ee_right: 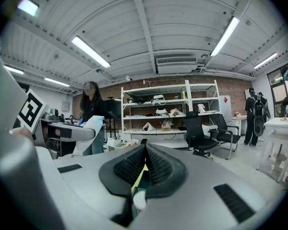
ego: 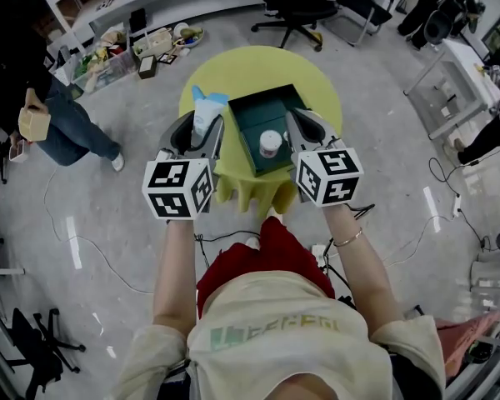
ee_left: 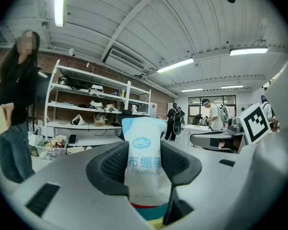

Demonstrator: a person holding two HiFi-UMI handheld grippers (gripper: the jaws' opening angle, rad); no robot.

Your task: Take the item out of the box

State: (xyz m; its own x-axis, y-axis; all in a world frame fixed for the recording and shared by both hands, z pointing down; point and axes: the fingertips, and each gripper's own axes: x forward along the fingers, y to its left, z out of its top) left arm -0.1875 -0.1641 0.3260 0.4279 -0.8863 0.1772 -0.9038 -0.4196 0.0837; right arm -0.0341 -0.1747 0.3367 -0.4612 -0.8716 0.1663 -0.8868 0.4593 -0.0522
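**L side has lifted out, R side steadies**

Nearest to me, both forearms are stretched fwd and almost parallel, wrists straight, the marker cubes toward the body. The L gripper (ego: 198, 130) is clamped on a white-and-blue pouch (ego: 207, 109). The pouch stands upright between the jaws, w/ its top above them. It is held just left of the dark-green box (ego: 271, 100) and clear of the wall, so I judge this item as already taken out.

The R gripper (ego: 298, 125) sits at the box's right wall, jaws pressed nearly together. A thin dark-green edge shows between them, so it seems to pinch that wall. This is probably to keep the box from sliding or lifting w/ the pouch.

Inside, a white round jar (ego: 270, 143) stands on the box floor, near the R gripper. The box rests on a round yellow table (ego: 233, 67).

Further back are a person (ego: 62, 119) standing at left, shelves (ee_left: 96, 104) w/ clutter, and an office chair (ego: 298, 7).
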